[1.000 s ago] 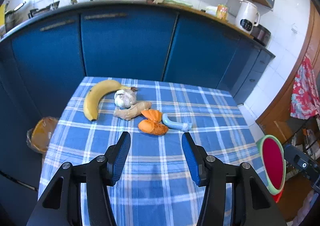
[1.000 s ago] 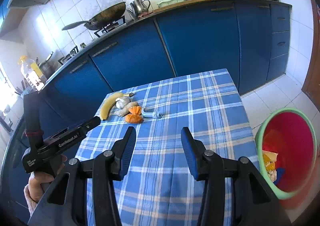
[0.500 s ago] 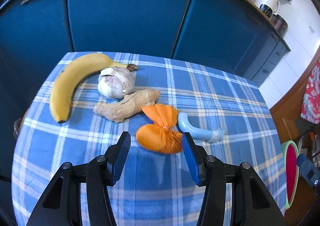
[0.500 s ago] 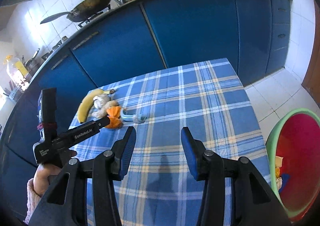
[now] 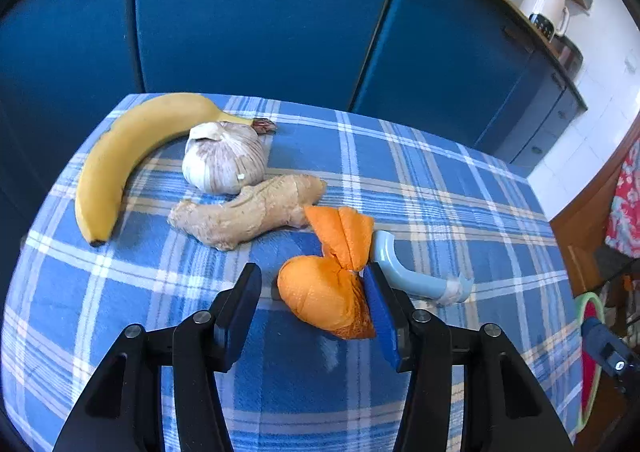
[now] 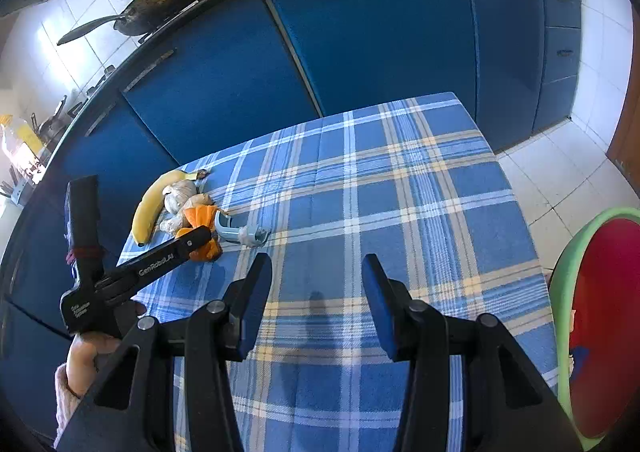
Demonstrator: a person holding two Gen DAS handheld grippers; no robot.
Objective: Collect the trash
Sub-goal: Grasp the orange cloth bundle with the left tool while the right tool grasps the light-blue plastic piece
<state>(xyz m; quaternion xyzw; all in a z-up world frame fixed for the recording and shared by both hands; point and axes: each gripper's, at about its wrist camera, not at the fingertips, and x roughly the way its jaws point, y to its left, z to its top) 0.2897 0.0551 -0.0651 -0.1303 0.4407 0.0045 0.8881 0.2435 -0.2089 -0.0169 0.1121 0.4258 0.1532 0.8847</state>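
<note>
A crumpled orange wrapper lies on the blue checked tablecloth. My left gripper is open around it, the right finger touching its side. A pale blue curved plastic piece lies just right of the wrapper. In the right wrist view the wrapper and blue piece sit at the left, with the left gripper over them. My right gripper is open and empty above the cloth. A red bin with a green rim stands right of the table.
A banana, a garlic bulb and a ginger root lie left of the wrapper. Blue kitchen cabinets stand behind the table. The bin also shows in the left wrist view.
My left gripper has moved forward and down until its open fingers straddle the orange wrapper. My right gripper has tilted lower over the table and stays open.
</note>
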